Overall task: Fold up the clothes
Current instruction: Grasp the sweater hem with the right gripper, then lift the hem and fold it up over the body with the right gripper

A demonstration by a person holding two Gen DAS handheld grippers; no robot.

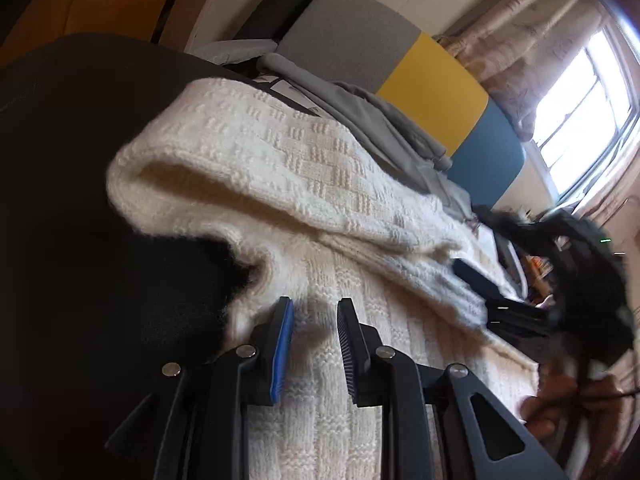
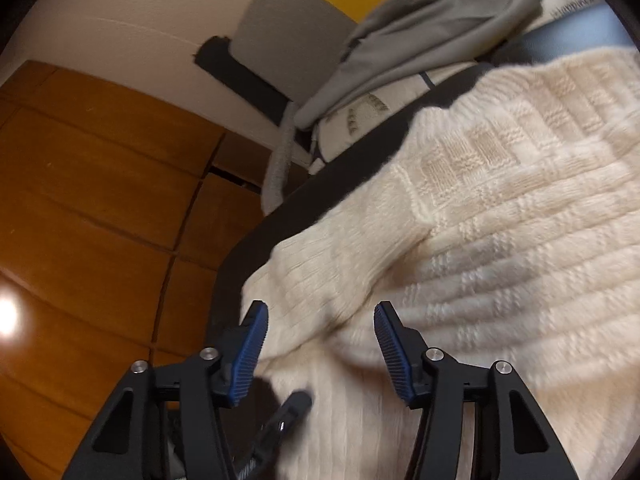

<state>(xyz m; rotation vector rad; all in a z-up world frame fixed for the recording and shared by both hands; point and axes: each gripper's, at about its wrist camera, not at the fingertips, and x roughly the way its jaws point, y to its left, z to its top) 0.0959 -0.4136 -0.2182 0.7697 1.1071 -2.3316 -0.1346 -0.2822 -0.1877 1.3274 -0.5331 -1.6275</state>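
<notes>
Closing either hand-held gripper too shallowly is your main risk: the cream knit sweater (image 1: pixel 328 208) is thick and already doubled over on the dark tabletop (image 1: pixel 60 200), so a pinch on one layer could drag the fold open or slide the whole garment toward the edge at the left of the right wrist view. Your left hand-held gripper (image 1: pixel 312 316) tilts down over the lower panel, jaws narrowly apart and empty. Your right hand-held gripper (image 2: pixel 320 320) also angles down, jaws half open, astride the ribbed hem without pressing it.
</notes>
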